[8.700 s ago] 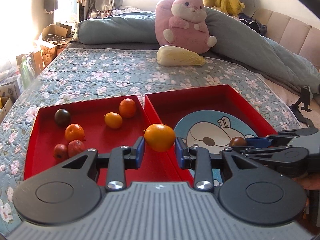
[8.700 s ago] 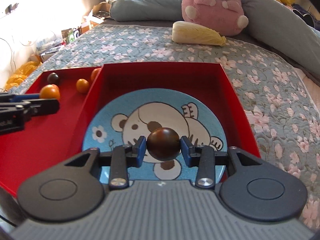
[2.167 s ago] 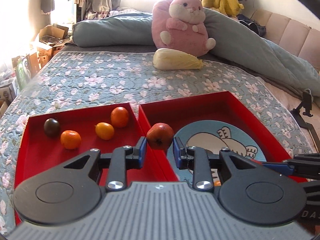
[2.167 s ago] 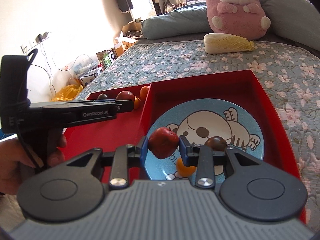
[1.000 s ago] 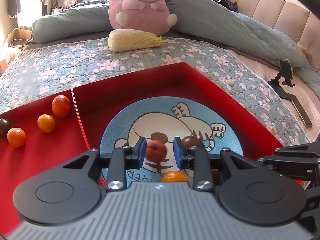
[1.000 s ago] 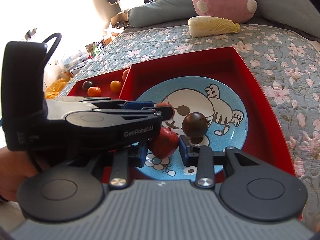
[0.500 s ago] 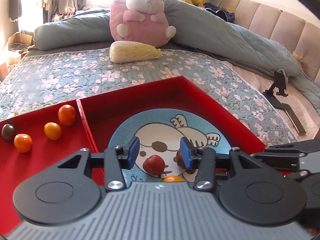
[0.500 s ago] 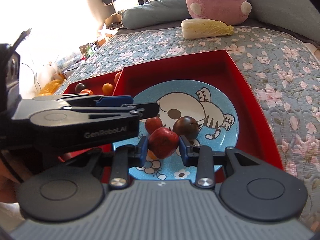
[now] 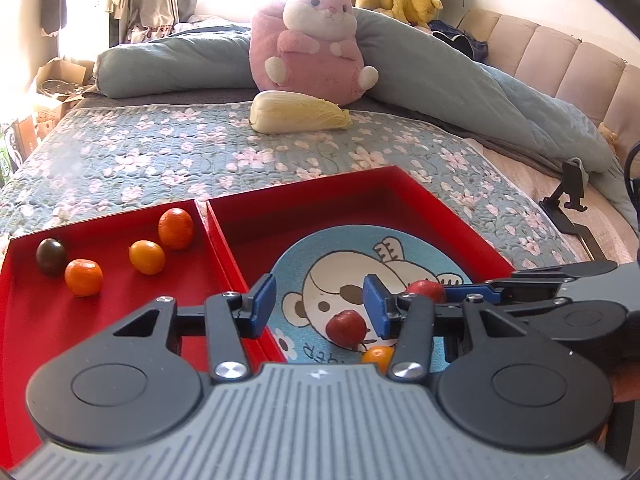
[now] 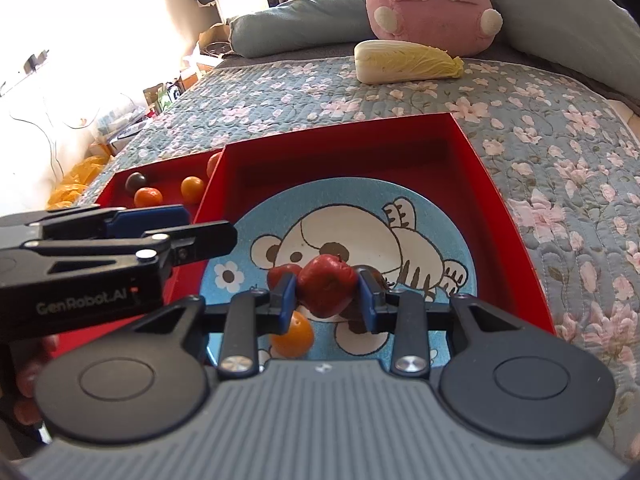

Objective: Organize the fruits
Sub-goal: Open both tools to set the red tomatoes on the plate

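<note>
A blue cartoon plate [image 9: 320, 264] lies in the right red tray [image 9: 400, 188]. On it rest a red fruit [image 9: 346, 327], an orange fruit [image 9: 378, 357] and a dark fruit [image 10: 374, 274], mostly hidden. My left gripper [image 9: 320, 307] is open and empty above the plate's left side. My right gripper [image 10: 326, 294] is shut on a second red fruit [image 10: 327, 285] and holds it over the plate; it shows in the left wrist view [image 9: 425, 289]. The left red tray [image 9: 24, 320] holds a dark fruit [image 9: 51, 257] and three orange fruits [image 9: 83, 277].
The trays lie on a floral quilt [image 9: 160, 160] on a bed. A cabbage [image 9: 298, 117] and a pink plush toy [image 9: 316, 40] lie behind them. A black phone stand [image 9: 570, 196] is at the right. Boxes stand beside the bed at the left.
My left gripper has let go of its red fruit onto the plate, opened wider and drawn back to the left. My right gripper has kept its red fruit and stayed over the plate.
</note>
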The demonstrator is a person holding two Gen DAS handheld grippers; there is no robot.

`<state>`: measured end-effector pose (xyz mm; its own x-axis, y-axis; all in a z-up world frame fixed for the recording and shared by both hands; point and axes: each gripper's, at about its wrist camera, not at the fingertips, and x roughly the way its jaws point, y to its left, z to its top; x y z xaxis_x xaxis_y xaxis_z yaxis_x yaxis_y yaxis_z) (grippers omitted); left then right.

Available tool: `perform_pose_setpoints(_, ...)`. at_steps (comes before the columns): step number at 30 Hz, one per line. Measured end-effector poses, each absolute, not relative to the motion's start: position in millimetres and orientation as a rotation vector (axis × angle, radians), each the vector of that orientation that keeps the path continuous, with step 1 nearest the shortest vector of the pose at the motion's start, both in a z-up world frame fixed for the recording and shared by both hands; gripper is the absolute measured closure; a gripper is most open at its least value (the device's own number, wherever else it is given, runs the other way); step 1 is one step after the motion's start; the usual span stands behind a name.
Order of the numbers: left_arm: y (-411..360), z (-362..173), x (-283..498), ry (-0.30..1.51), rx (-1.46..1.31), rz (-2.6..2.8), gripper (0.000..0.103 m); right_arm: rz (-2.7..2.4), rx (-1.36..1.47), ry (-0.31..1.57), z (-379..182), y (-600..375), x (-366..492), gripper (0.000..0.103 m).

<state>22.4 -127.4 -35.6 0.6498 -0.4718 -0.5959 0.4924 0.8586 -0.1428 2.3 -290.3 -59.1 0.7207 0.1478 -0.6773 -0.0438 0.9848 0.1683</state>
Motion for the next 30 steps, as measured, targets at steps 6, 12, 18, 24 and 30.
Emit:
perform_pose_setpoints(6,-122,-35,23,0.667,0.023,-0.54,0.048,0.09,0.124,0.768,-62,-286,18,0.066)
perform_pose_setpoints(12,-120,-35,25,0.672,0.016,-0.53,0.048,0.079,0.119,0.775,-65,-282,28,0.065)
perform_pose_setpoints(18,-118,-36,27,0.674,0.008,-0.523,0.046,0.069,0.115,0.779,-67,-281,33,0.065)
perform_pose_setpoints(24,-114,-37,27,0.675,0.006,-0.511,0.043,0.062,0.154,0.776,-68,-284,35,0.065)
perform_pose_setpoints(30,-103,-39,28,0.681,0.001,-0.486,0.043,0.045,0.165,0.752,-65,-286,34,0.058)
